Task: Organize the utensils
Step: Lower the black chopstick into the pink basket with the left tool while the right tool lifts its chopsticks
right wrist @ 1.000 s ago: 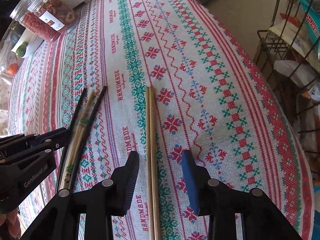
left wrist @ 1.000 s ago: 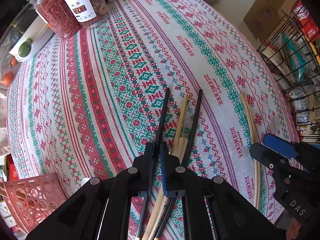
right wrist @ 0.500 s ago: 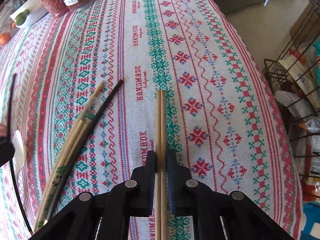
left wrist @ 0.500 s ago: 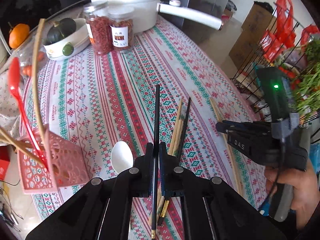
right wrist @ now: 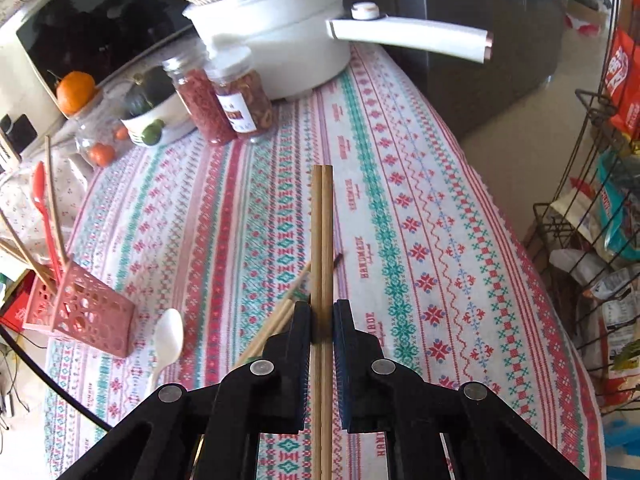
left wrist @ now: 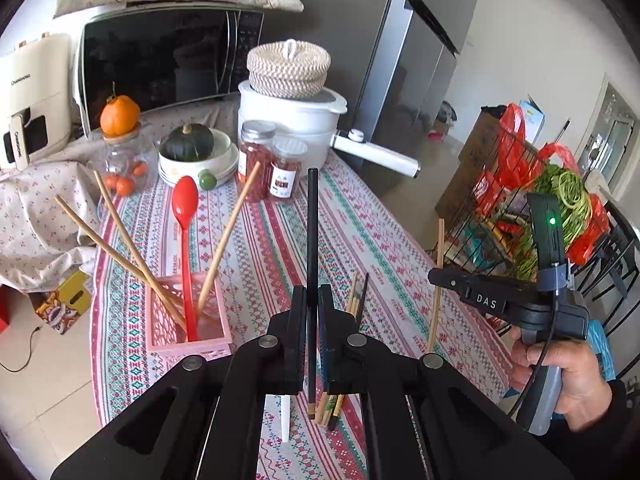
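Patterned table (left wrist: 280, 240), pink basket (left wrist: 188, 322) standing down-left of the left hand-held gripper (left wrist: 312, 336), nearer than the right hand-held gripper (right wrist: 321, 328). Left pinched on an upright black chopstick (left wrist: 312, 240); right clamped on paired wooden chopsticks (right wrist: 322, 240) pointing forward.

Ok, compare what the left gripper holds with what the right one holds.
The left gripper is shut on one black chopstick; the right gripper is shut on a pair of wooden chopsticks. The black one is dark and single, the wooden ones pale and side by side. Both are gripped mid-length and lifted off the tablecloth.
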`<state>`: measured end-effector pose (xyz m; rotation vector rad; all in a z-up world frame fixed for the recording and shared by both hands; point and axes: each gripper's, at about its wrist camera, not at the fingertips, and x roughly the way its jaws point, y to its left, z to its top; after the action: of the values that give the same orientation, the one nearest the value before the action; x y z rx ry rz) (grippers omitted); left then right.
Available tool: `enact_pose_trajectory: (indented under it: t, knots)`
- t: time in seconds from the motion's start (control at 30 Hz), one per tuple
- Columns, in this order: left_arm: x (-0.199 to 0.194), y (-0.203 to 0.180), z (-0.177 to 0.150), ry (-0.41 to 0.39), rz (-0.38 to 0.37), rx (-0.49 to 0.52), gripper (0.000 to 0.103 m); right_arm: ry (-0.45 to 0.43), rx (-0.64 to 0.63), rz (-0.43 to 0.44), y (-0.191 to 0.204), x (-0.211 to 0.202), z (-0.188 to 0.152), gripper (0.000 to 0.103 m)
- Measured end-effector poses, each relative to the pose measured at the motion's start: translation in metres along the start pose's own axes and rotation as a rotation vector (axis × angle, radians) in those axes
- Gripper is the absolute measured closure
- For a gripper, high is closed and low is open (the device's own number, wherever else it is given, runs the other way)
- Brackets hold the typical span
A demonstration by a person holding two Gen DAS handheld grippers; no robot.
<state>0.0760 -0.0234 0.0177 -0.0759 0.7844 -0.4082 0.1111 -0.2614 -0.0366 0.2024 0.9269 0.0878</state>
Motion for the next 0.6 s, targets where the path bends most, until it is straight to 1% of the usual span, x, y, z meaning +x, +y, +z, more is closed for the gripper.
enact_pose_trajectory:
  t: [0.13, 0.37, 0.43, 0.5, 0.6]
  knots:
    - [-0.029, 0.005, 0.008, -0.082, -0.005, -0.004, 0.098, -0.095, -0.024, 0.026, 0.016, -0.023, 0.003, 0.094]
    - [-0.082, 0.019, 0.023, -0.244, 0.022, -0.033, 0.098, -0.243, -0.046, 0.079, 0.036, -0.051, 0.011, 0.094]
    - [-0.094, 0.025, 0.027, -0.287, 0.038, -0.043, 0.098, -0.255, -0.061, 0.094, 0.043, -0.054, 0.012, 0.094]
    - [-0.103, 0.031, 0.030, -0.324, 0.072, -0.046, 0.098, -0.257, -0.072, 0.102, 0.048, -0.053, 0.012, 0.094]
    - [-0.107, 0.045, 0.032, -0.352, 0.109, -0.071, 0.098, -0.250, -0.087, 0.111, 0.054, -0.050, 0.011, 0.094]
